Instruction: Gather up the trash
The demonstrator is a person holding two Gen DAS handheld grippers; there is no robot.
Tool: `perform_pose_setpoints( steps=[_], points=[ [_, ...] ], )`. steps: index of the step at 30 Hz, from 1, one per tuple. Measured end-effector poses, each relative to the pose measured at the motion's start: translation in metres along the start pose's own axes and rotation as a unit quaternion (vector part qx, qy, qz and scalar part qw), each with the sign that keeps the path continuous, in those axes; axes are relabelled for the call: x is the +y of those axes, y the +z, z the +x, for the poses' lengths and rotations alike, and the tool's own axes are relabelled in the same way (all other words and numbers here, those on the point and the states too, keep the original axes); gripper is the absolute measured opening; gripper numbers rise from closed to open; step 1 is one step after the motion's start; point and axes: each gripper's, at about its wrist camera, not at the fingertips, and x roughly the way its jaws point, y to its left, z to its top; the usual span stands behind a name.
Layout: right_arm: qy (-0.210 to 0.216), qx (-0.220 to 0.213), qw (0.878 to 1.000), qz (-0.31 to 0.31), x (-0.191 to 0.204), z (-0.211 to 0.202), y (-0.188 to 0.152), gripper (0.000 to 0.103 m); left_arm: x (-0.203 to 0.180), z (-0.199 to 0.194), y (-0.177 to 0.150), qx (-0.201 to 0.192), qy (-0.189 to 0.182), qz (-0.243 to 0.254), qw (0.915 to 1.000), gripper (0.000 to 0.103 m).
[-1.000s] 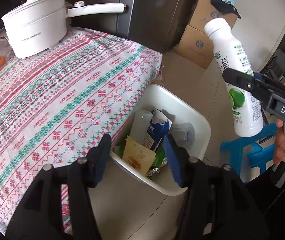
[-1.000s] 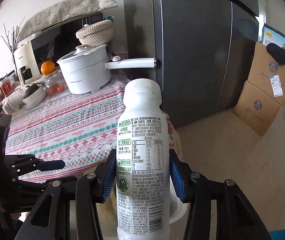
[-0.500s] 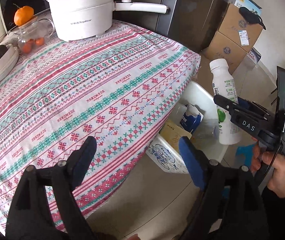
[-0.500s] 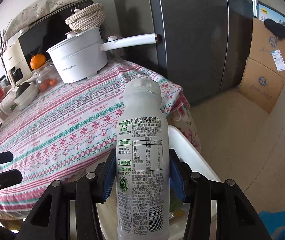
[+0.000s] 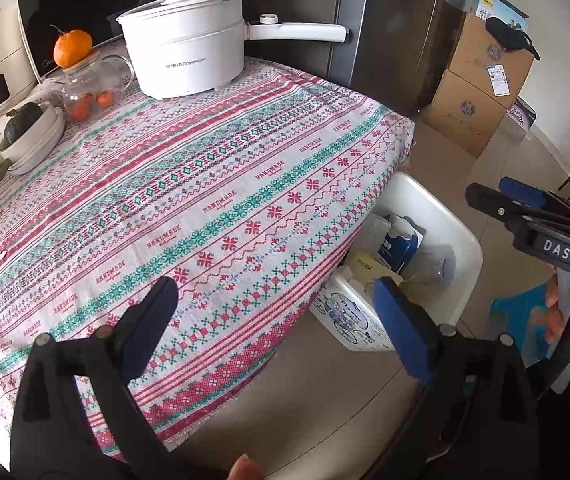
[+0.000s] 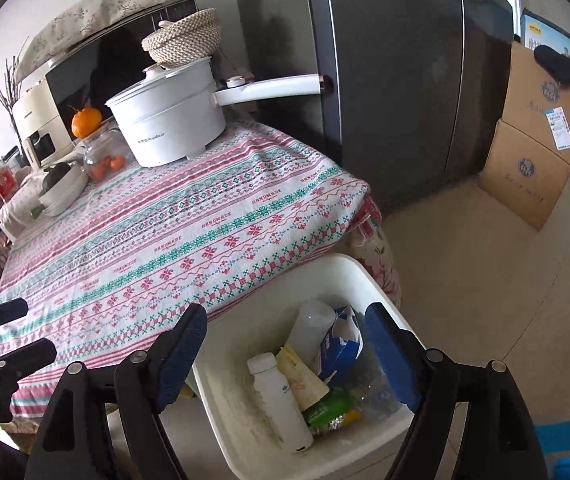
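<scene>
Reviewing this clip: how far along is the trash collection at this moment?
Done: the white bottle lies in the white bin with a blue carton and wrappers. In hand: nothing. The right gripper has just opened above the bin; the left gripper, also just opened, is empty. Left: no loose trash shows on the tablecloth; only the pot and dishes show.

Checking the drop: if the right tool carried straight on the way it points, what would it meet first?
Probably the trash in the white plastic bin, likely the white plastic bottle lying between the right tool's open jaws; depth is unclear.
</scene>
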Motion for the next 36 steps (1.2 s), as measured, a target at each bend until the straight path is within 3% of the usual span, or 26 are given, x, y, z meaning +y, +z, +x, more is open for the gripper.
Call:
perform_pose_setpoints(
  steps=[5, 15, 21, 29, 36],
  points=[
    [-0.006, -0.005, 1.0, -0.001, 0.004, -0.027, 0.0, 0.103, 0.001, -0.007, -0.008, 0.006, 0.022, -0.022, 0.9995, 0.102],
    [-0.055, 0.009, 0.997, -0.048, 0.022, -0.067, -0.012, 0.103, 0.004, -0.042, -0.031, -0.011, 0.063, -0.058, 0.9963, 0.102],
    [-0.092, -0.033, 0.993, -0.067, 0.035, -0.113, -0.02, 0.103, -0.005, -0.084, -0.043, -0.053, 0.077, -0.057, 0.9941, 0.102],
    [-0.074, -0.07, 0.993, -0.062, 0.049, -0.145, -0.02, 0.103, -0.001, -0.119, -0.046, -0.113, 0.099, -0.066, 0.9864, 0.102],
    [-0.065, -0.053, 0.995, -0.063, 0.058, -0.135, -0.027, 0.103, 0.003, -0.123, -0.049, -0.12, 0.097, -0.07, 0.9856, 0.102]
  ],
)
